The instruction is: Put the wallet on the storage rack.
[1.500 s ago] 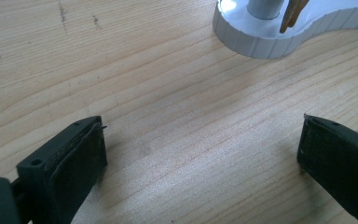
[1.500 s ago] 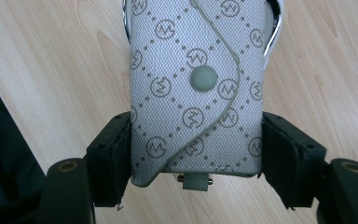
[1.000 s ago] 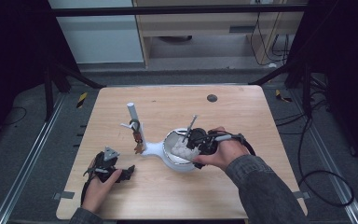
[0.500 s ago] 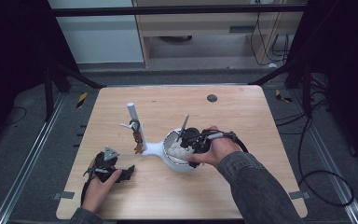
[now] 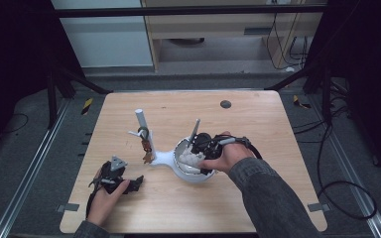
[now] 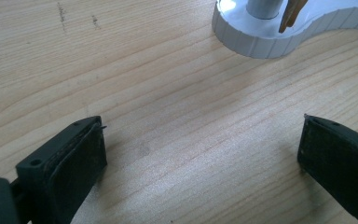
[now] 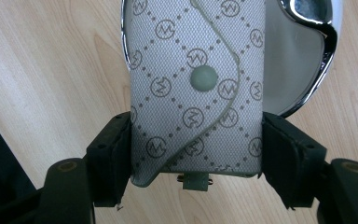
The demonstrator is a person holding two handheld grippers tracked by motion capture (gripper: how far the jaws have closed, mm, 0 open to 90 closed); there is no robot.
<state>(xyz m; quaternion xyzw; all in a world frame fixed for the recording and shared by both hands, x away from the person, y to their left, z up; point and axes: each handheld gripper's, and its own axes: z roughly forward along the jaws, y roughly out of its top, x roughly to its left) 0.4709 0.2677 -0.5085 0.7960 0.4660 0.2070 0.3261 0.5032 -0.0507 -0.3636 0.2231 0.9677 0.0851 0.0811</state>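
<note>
The right gripper [image 7: 196, 158] clamps the patterned pouch [image 7: 196, 88] by its sides over the white dish [image 5: 191, 171], apparently for placement, while the left gripper [image 6: 200, 154] rests wide open and empty on the table [image 6: 168, 93].

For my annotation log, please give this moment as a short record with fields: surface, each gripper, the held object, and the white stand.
surface: wooden table
left gripper: open, jaws wide apart, low over bare wood, holds nothing
right gripper: shut on the sides of the patterned pouch
patterned pouch: grey fabric, monogram print, flap with snap button, over the dish
dish: white, chrome rim, joined to the stand
stand: white upright post, small items hanging on it
</note>
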